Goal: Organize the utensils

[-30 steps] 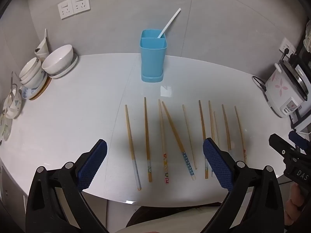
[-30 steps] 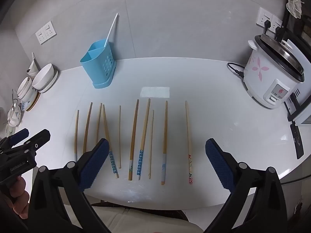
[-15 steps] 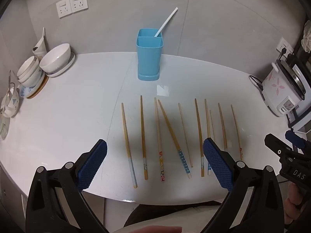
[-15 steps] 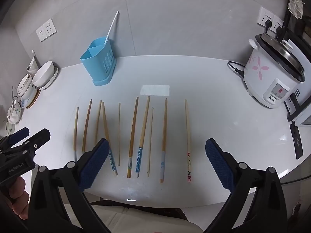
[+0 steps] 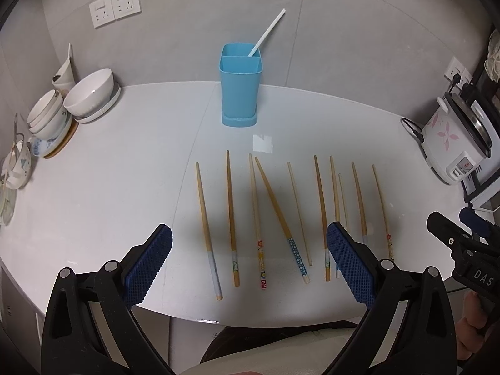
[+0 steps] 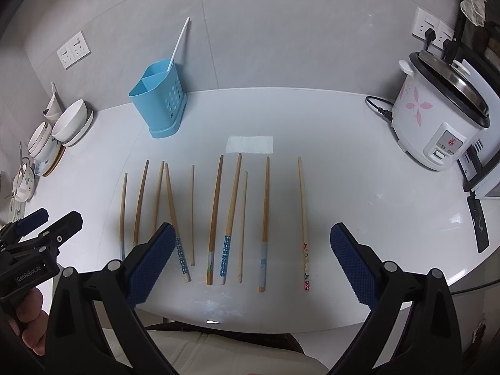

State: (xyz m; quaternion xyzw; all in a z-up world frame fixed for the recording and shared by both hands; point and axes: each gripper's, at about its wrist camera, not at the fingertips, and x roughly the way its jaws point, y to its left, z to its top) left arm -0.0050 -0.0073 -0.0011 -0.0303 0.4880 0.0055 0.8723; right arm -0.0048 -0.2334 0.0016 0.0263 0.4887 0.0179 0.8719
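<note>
Several wooden chopsticks (image 5: 230, 215) (image 6: 215, 215) lie side by side in a row on the white table (image 5: 103, 193) (image 6: 359, 187), their patterned ends toward me. Behind them stands a blue two-compartment utensil holder (image 5: 240, 89) (image 6: 161, 101) with one white chopstick (image 5: 266, 32) (image 6: 178, 43) leaning in its far compartment. My left gripper (image 5: 249, 264) hangs open above the near table edge, over the left half of the row. My right gripper (image 6: 252, 261) hovers open over the right half. Neither holds anything.
Stacked white bowls and cups (image 5: 87, 97) (image 6: 67, 125) sit at the far left. A white rice cooker (image 5: 453, 143) (image 6: 437, 125) with its cord stands at the right. A dark flat object (image 6: 479, 222) lies near the right edge. A person's legs show below the table edge.
Both grippers have shifted slightly while staying open; the left wrist view now sits a little further back and to the right of the row. No chopstick has moved.
</note>
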